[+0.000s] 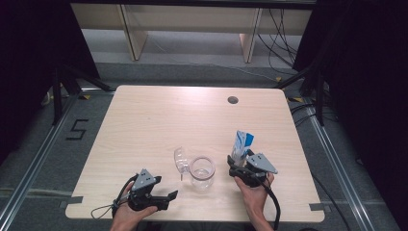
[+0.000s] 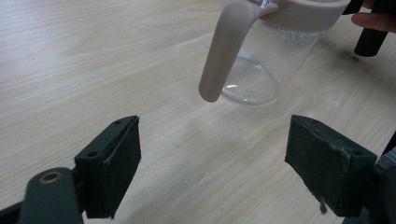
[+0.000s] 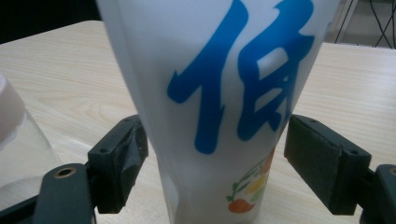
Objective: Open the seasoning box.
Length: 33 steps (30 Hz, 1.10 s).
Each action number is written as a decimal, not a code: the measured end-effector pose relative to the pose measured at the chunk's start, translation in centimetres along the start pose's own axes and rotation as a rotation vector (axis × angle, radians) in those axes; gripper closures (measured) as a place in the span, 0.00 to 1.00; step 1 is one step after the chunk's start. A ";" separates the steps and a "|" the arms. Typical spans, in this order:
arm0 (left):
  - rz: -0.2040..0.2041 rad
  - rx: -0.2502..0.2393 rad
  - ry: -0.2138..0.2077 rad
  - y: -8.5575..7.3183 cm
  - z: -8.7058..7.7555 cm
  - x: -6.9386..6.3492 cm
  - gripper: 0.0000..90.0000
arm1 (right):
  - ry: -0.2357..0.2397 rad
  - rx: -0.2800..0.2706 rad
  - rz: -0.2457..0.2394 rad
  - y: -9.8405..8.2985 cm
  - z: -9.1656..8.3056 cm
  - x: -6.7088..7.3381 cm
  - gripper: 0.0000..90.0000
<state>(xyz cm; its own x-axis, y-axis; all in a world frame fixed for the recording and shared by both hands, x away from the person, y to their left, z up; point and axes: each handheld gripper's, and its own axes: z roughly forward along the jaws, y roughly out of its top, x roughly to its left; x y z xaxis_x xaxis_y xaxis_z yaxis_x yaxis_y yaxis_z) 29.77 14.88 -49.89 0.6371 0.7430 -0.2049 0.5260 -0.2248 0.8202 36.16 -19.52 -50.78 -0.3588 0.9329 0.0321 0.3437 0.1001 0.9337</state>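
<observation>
A white pouch [image 1: 242,144] printed with large blue characters stood upright on the near right part of the table [image 1: 154,120], just to the right of a clear jar [image 1: 202,173]. In the right gripper view the pouch [image 3: 215,93] rose between the two black jaws, with small fruit pictures low on its front; the left pad sat against or very close to its side, while a gap showed between the right pad and the pouch, so the jaws stood apart around it and were not clamped. The right gripper [image 1: 240,166] was held by the person's right hand [image 1: 254,195], which came in from the near edge. The jar was open, with a pale pink rim, and its clear lid [image 1: 180,160] stood up at its left side. In the left gripper view the jar [image 2: 271,60] showed with a pale pink handle [image 2: 224,51] hanging down its side, beyond the wide-open jaws, which had only bare wood between them. The left gripper [image 1: 161,199] lay low near the front left edge, in the left hand [image 1: 127,214], apart from the jar.
</observation>
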 end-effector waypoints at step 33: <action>0.027 0.012 -0.004 0.0 0.0 0.0 0.21 | 0.216 0.006 -0.069 0.3 0.2 -2.9 0.42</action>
<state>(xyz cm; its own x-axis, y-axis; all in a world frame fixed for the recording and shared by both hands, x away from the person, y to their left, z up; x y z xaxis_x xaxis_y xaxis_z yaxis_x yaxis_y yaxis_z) 29.78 14.92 -49.85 0.6533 0.7342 -0.1847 0.5151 -0.2523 0.8192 37.49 -22.15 -50.72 -0.5592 0.8278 0.0442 0.3169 0.1642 0.9341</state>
